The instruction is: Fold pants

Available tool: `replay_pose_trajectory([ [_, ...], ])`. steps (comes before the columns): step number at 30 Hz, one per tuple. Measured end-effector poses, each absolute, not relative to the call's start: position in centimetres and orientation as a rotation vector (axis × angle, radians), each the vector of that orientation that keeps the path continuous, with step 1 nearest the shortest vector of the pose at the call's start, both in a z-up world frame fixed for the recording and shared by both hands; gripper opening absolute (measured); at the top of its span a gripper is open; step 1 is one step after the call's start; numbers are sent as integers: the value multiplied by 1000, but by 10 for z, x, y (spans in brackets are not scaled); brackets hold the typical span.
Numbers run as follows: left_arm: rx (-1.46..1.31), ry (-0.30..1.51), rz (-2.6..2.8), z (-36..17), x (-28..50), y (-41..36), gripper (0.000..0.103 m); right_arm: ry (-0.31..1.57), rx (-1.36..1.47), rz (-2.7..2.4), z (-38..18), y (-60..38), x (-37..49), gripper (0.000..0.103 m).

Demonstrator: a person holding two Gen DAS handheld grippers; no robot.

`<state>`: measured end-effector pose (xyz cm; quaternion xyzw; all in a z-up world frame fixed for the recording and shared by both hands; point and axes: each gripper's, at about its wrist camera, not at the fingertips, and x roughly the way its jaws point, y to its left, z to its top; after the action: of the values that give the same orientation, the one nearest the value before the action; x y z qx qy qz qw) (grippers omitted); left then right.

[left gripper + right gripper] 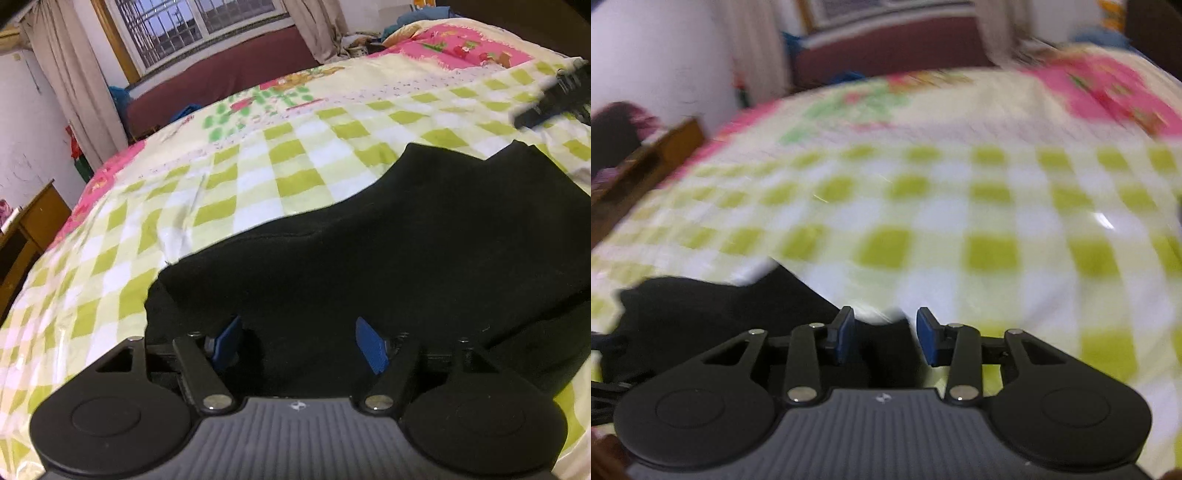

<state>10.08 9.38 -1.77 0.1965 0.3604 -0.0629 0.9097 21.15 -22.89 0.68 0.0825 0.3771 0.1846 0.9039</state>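
Black pants (388,251) lie on the checkered bedsheet (184,206).
Your left gripper (299,343) hovers released above them; your right gripper (885,334), also released, sits at their edge.

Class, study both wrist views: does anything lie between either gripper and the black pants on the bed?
Nothing visible does. The left gripper is open directly over the black pants, with only that fabric between its fingers. The right gripper, also open, sits at the pants' edge on the checked bedspread; that view is blurred.
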Motion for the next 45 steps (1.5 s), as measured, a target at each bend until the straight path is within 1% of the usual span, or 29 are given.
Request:
replay_pose_trajectory([
  [3,418,715,-130,-17,101,87,82,818,157,503,-1,-203,249,39],
  [5,410,716,-147,-18,103,84,82,929,159,578,-19,-184,275,40],
  [6,416,714,-149,-19,103,83,82,989,160,611,-27,-175,283,40],
  [7,424,712,-151,-20,103,83,83,1005,127,619,-33,-165,287,32],
  [8,425,715,-152,-21,104,85,84,1003,66,595,-36,-157,289,19],
  [9,419,720,-149,-22,106,87,85,997,40,566,-38,-154,291,15],
  [10,411,725,-141,-23,107,90,88,990,70,539,-40,-157,296,12],
  [12,403,729,-119,-23,108,95,90,976,166,475,-42,-174,304,13],
  [13,403,733,-107,-23,108,97,91,964,190,447,-38,-183,303,17],
  [14,405,734,-95,-22,107,99,91,946,205,442,-33,-193,296,18],
  [18,419,726,-61,-18,96,106,91,883,317,420,-9,-252,236,22],
  [20,438,707,-54,-14,91,103,90,899,379,387,-11,-278,202,30],
  [22,461,671,-64,-9,86,94,90,939,470,381,-22,-298,175,33],
  [24,463,648,-107,-3,83,83,90,977,507,408,-33,-304,161,37],
  [26,479,637,-138,0,82,69,90,986,551,438,-48,-307,156,46],
  [27,487,636,-148,1,82,63,90,996,575,456,-55,-310,159,48],
  [30,496,643,-187,1,79,48,90,1033,697,516,-78,-319,164,47],
  [32,496,650,-219,0,78,41,90,1045,741,550,-85,-326,161,44],
  [33,500,653,-226,-1,78,38,90,1046,749,575,-86,-330,160,44],
  [34,505,656,-233,-2,79,35,90,1049,759,598,-86,-332,159,46],
  [38,498,666,-256,-8,86,31,90,1054,788,666,-90,-319,170,46],
  [42,487,679,-255,-10,93,29,90,976,858,796,-85,-300,177,42],
  [45,484,686,-267,-14,96,30,90,988,901,733,-104,-298,190,40],
])
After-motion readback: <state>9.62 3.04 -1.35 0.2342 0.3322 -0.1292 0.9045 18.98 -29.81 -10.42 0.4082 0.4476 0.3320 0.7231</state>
